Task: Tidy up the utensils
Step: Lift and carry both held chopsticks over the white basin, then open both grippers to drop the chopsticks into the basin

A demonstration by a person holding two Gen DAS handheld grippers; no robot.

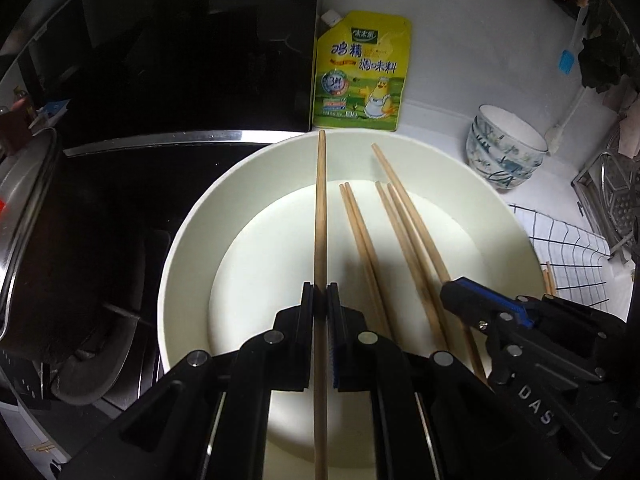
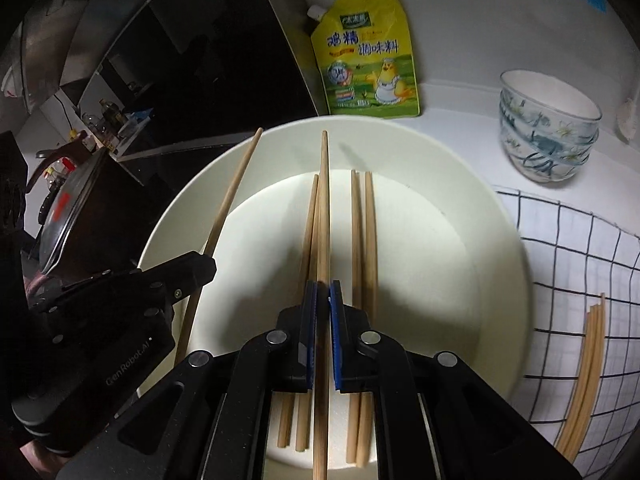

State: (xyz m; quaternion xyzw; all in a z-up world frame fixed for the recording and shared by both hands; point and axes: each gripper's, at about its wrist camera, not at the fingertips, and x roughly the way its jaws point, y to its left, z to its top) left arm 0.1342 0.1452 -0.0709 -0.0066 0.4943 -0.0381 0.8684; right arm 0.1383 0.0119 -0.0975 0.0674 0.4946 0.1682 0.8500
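Wooden chopsticks are mid-transfer: the left gripper [image 1: 320,294] and right gripper [image 2: 323,292] each clamp one chopstick above the round cream plate [image 2: 500,240] — four more lie on it. Next, likely carry both to the bundle [image 2: 586,356] on the checked cloth [image 2: 560,248].

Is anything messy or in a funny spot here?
Nothing is spilled or broken. One odd bit: some chopsticks lie off on the checked cloth, away from the four resting in the white plate. The left gripper and right gripper each hold one chopstick.
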